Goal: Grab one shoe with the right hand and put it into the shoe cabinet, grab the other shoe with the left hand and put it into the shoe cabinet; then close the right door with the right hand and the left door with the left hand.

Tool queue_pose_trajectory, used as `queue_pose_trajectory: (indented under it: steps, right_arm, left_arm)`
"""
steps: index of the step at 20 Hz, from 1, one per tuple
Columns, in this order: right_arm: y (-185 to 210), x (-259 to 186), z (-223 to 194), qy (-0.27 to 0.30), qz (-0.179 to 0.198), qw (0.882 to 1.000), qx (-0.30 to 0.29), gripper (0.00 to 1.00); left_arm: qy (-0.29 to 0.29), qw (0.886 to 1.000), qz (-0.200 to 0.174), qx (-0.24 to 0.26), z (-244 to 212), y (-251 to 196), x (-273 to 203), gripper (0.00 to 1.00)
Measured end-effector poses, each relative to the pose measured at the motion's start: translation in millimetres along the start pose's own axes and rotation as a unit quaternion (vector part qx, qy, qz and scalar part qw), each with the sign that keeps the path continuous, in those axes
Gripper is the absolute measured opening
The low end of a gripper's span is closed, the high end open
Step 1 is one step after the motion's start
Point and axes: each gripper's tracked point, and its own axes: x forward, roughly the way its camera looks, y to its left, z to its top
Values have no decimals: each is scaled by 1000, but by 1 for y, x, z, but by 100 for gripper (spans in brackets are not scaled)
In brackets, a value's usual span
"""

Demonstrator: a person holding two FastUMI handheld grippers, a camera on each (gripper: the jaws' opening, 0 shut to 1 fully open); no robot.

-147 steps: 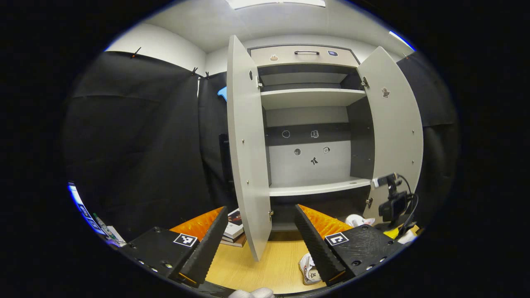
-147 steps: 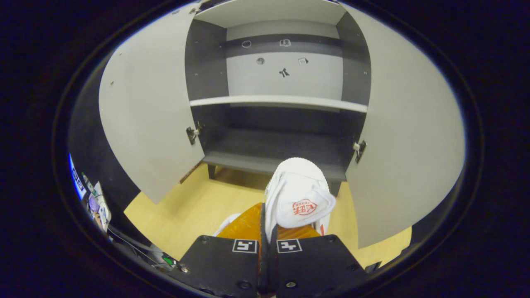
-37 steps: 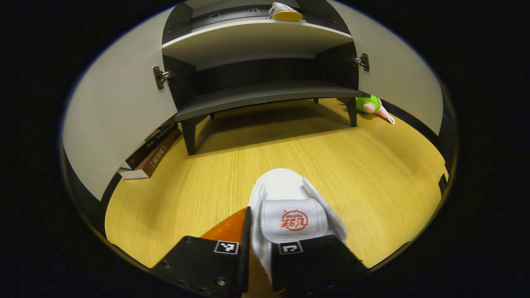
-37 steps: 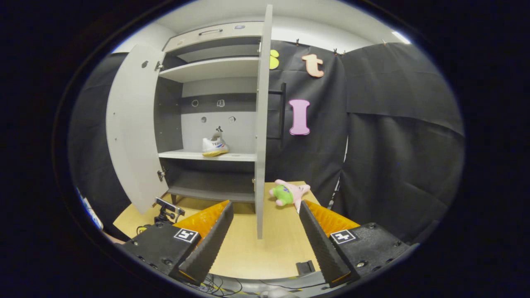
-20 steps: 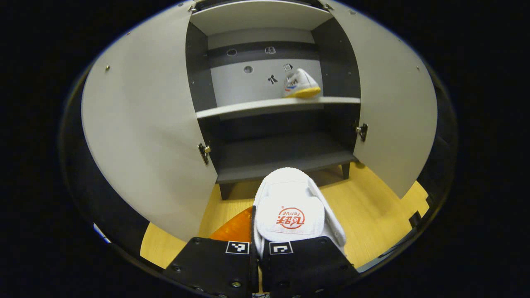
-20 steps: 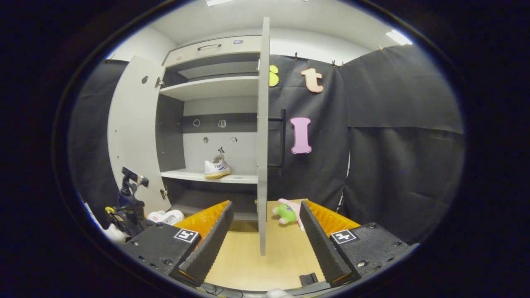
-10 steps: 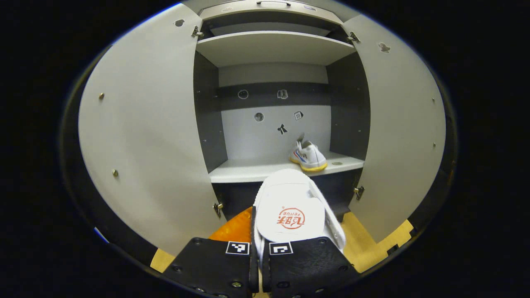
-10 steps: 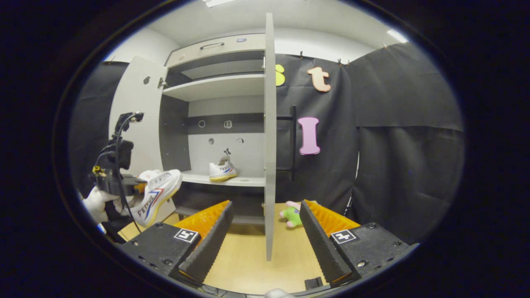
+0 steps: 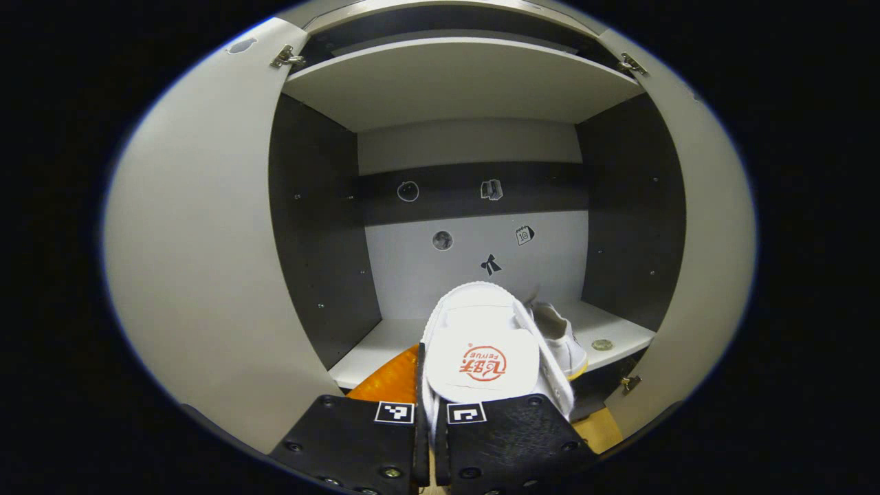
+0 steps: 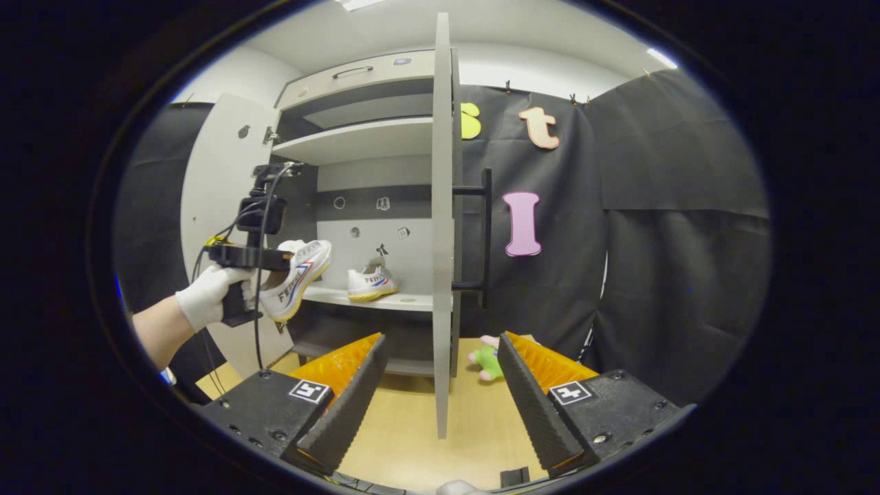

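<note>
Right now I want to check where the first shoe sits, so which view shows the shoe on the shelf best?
The right gripper view: the shoe on the shelf shows whole, from the side. In the left gripper view the held shoe hides most of it.

Both white shoes (image 9: 481,344) (image 10: 370,282) read "FEIYUE".
</note>
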Motion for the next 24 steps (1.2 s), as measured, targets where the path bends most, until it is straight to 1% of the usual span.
queue_pose_trajectory:
  steps: [3,5,6,7,9,12,13,15,16,17,19,20,21,22,23,24]
  right_arm:
    - [6,5,1,7,21,1000,-8,100]
    - [8,7,3,9,33,999,-19,100]
    - [13,9,6,6,48,999,-22,100]
    - [17,9,8,3,59,998,-24,100]
    - [18,10,7,4,70,997,-32,100]
    - [10,13,5,13,65,997,-46,100]
    - [7,14,6,15,62,997,-45,100]
    - [2,18,3,25,59,997,-37,100]
    - [1,19,3,26,60,997,-31,100]
    - [1,21,3,27,61,997,-25,100]
    - [2,23,2,28,64,997,-20,100]
    - [3,24,2,29,65,997,-19,100]
    - [2,24,1,30,66,997,-18,100]
    - [2,25,2,30,66,997,-18,100]
    - [3,24,2,29,67,997,-18,100]
    - [2,24,3,28,67,997,-18,100]
  left_arm:
    - [-5,1000,16,17,13,0,42,3]
    - [-2,1000,20,8,14,-3,70,3]
    - [-2,1000,23,4,16,-4,85,3]
    - [3,1000,31,5,15,-2,98,3]
    - [20,999,39,6,6,-1,120,3]
    - [64,997,33,9,-17,-4,145,3]
    - [73,997,34,14,-22,-1,148,3]
    - [110,993,31,16,-34,0,154,3]
    - [124,992,29,8,-37,1,156,14]
    - [136,990,27,4,-41,1,157,3]
    - [157,987,17,-1,-50,0,157,5]
    - [170,985,2,-5,-57,-6,155,9]
    - [170,985,-10,-8,-57,-11,153,12]
    - [162,987,-6,0,-54,-8,155,20]
    - [161,987,-10,-2,-54,-10,154,24]
    - [161,987,-13,-5,-52,-12,149,30]
